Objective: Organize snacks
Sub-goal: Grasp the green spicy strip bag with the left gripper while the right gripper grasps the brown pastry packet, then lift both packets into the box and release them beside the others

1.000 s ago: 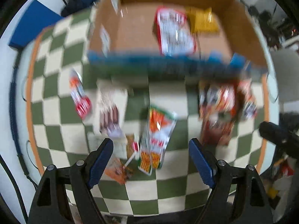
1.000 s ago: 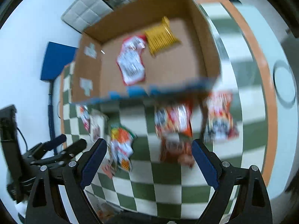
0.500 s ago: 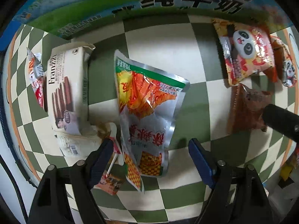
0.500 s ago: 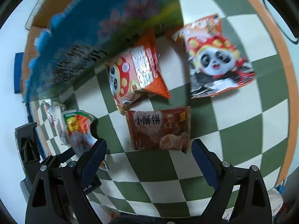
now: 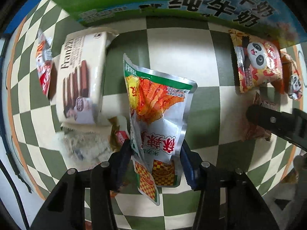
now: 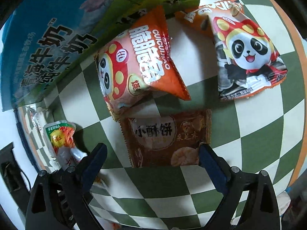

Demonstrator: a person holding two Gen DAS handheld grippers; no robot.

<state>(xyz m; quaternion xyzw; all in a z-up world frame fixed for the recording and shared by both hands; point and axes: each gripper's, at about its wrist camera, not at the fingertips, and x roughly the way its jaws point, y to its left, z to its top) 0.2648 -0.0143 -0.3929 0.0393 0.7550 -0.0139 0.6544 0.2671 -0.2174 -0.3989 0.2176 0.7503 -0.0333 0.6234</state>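
Observation:
My left gripper (image 5: pixel 155 157) is shut on the lower end of a silver, green and orange snack pouch (image 5: pixel 157 107), which is creased between the fingers. My right gripper (image 6: pixel 151 160) is open, its fingers on either side of a brown biscuit packet (image 6: pixel 165 138) lying flat on the checkered cloth. The held pouch also shows at the left of the right wrist view (image 6: pixel 61 141). The right gripper's finger (image 5: pixel 272 120) reaches in at the right of the left wrist view.
The printed side of the cardboard box (image 5: pixel 172 2) runs along the far edge. A cream wafer box (image 5: pixel 80 84) and a red packet (image 5: pixel 45 65) lie left. An orange panda bag (image 6: pixel 138 65) and a dark panda bag (image 6: pixel 247 57) lie beyond the brown packet.
Both grippers came down from above the box to the cloth. My left gripper has closed on the pouch. My right gripper has moved closer around the brown packet.

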